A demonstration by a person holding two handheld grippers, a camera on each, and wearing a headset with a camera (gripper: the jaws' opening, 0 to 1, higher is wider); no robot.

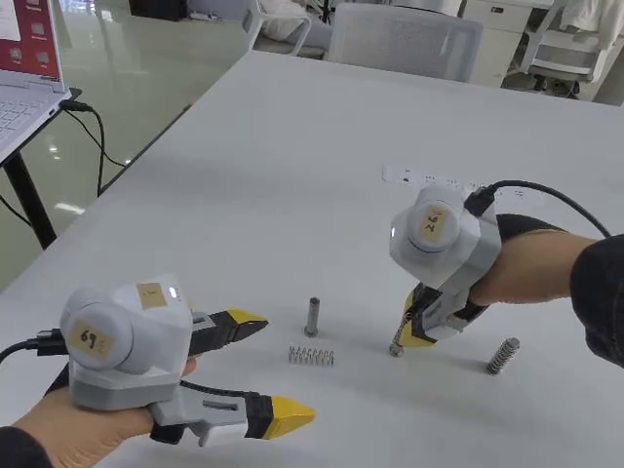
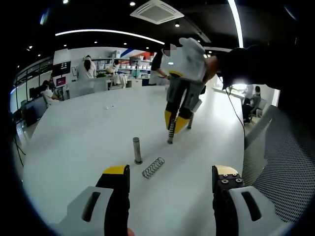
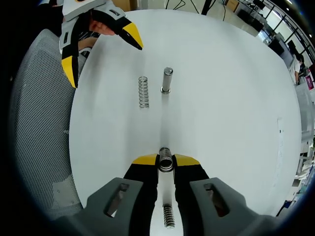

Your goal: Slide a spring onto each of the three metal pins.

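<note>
Right tool (image 3: 166, 159) pinched a spring (image 2: 171, 132) upright on the bench (image 1: 292, 175); left tool (image 2: 171, 171) spread wide, holding nothing.
Held spring's lower end sat at the bench surface, and I could not tell whether a pin was inside it. Bare pin (image 1: 312, 317) stood upright near mid-bench, with a loose spring (image 1: 311, 356) lying flat just beside it, between the pin and the left tool's yellow tips. Third spring (image 1: 503, 355) sat tilted on the bench on the right tool's far side, apart from the others.
</note>
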